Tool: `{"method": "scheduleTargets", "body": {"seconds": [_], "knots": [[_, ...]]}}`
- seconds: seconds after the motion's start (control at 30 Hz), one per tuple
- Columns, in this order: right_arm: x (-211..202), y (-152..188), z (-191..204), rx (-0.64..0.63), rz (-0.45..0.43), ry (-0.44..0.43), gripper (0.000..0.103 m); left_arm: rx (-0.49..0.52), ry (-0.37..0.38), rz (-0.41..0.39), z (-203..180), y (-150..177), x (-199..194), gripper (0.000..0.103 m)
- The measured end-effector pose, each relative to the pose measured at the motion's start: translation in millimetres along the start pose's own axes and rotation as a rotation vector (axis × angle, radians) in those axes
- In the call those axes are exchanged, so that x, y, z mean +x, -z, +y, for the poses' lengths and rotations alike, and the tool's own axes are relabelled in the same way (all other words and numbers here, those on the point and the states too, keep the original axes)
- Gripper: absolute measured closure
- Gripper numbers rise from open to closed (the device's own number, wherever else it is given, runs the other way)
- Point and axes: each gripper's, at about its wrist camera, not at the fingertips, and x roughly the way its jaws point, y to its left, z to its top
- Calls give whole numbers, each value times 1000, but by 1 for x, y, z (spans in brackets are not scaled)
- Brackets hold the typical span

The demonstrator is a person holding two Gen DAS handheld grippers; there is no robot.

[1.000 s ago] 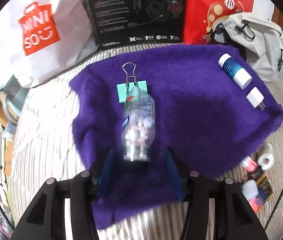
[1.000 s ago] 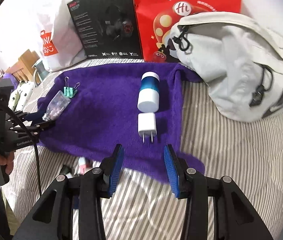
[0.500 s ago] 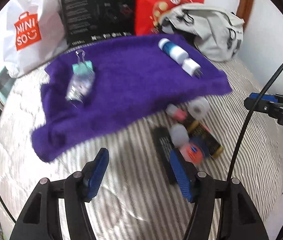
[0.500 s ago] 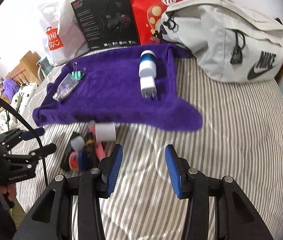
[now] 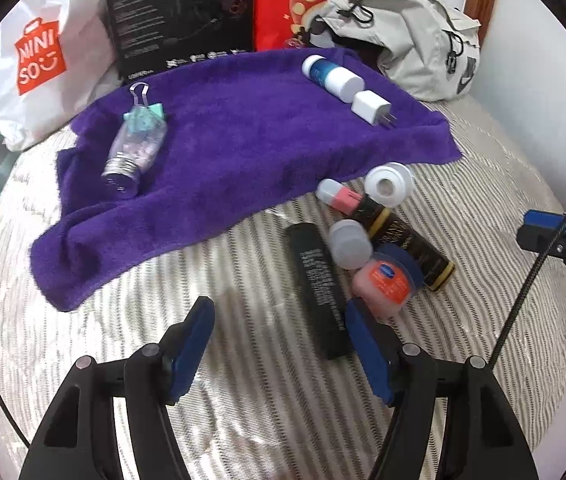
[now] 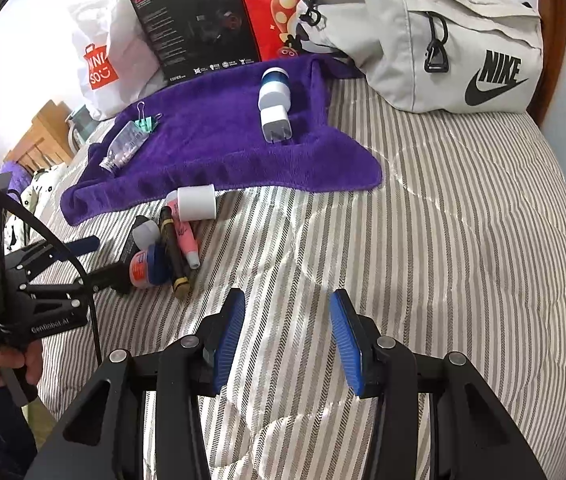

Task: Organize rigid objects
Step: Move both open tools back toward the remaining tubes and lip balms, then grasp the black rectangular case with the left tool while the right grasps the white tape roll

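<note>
On a striped bed (image 6: 443, 220), a purple towel (image 5: 243, 140) is seen carrying four sorted items: a clear bottle (image 5: 135, 156) of pastel pieces lying against a teal binder clip (image 5: 151, 110) at the towel's 9 o'clock side, and a blue-and-white bottle (image 5: 331, 74) with a white charger (image 5: 371, 107) just beside it at 2 o'clock. A loose cluster is left off the towel, at its 5 o'clock edge: a black tube (image 5: 319, 288), a small orange-labelled jar (image 5: 387, 280), a pink tube (image 5: 341, 196), a white roll (image 5: 389, 178) and a gold-trimmed black tube (image 5: 407, 244). The left claw (image 5: 279, 344) is held released and empty just short of the black tube; the right claw (image 6: 283, 340) is likewise spread wide over bare bedding. The black tube is judged light, stiff and smooth, best taken across its middle, where the pads would bear squarely; the soft bedding may let it sink or roll.
</note>
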Motion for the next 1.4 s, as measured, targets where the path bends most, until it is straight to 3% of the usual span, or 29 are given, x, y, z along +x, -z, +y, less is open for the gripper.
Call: {"method": "scheduleTargets", "body": {"seconds": [0.2,0.33,0.43,0.5,0.63,0.77,0.8,0.97,1.17,1.4], "knots": [[3,-2,5,-9,1,-13,58,4,21,18,-10,-4,5,38],[6,-1,11,-30,12,-19,58,30,-31,21,-15,-2,12,36],[7,2,9,-26,17,-21,58,-10,-64,17,0,1,10,36],[9,4,7,-12,19,-27,58,-44,-39,20,7,0,9,38],[18,3,10,-8,35,-37,58,-2,-22,2,-2,-5,11,39],[18,3,13,-20,32,-43,58,56,1,-18,-14,-8,12,55],[18,3,13,-18,33,-42,58,62,11,-24,-15,-8,12,65],[23,1,13,-6,42,-41,58,82,42,-36,-14,-8,9,82],[29,-8,30,-49,29,-67,58,88,59,-39,-12,-8,9,82],[41,-44,45,-36,-12,-109,58,57,71,-34,-3,-4,6,82]]}}
